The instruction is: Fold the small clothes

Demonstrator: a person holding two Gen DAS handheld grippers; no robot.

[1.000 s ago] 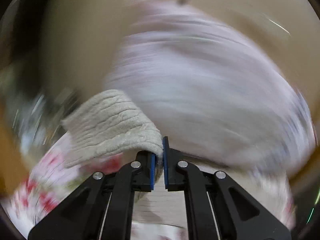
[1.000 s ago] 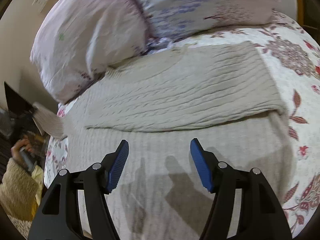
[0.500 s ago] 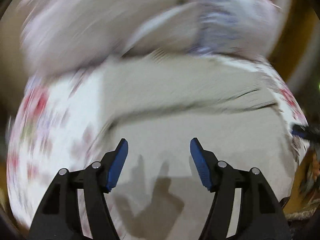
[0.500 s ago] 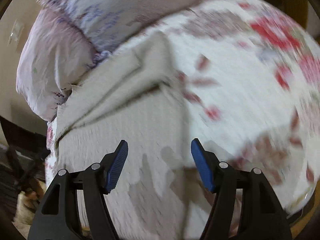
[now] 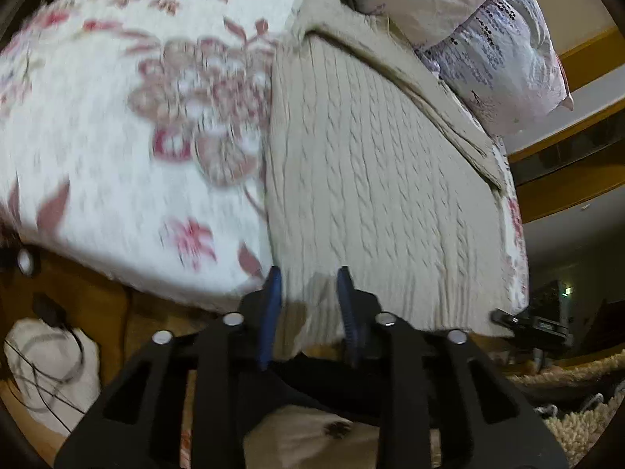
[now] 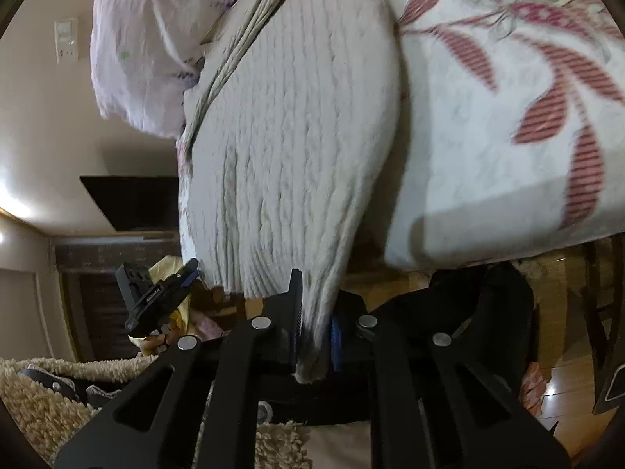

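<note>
A beige cable-knit sweater point(image 5: 371, 179) lies on the floral bedspread point(image 5: 117, 125), its sleeves folded across the top and its ribbed hem hanging over the bed's near edge. My left gripper point(image 5: 308, 281) is at the hem's left corner with the jaws partly closed around the fabric, a gap still showing. In the right wrist view my right gripper point(image 6: 314, 308) is shut on the sweater's point(image 6: 289, 125) hem at the right corner. The left gripper point(image 6: 164, 293) shows there at the other corner.
Pale patterned pillows point(image 5: 488, 31) lie behind the sweater. The bed's edge drops to a wooden floor with a shaggy beige rug point(image 6: 58, 391). A white bag with cables point(image 5: 50, 367) lies on the floor at the left.
Both grippers dropped from above the sweater to its hem at the bed's edge. The right one closed on the hem; the left one narrowed around its corner.
</note>
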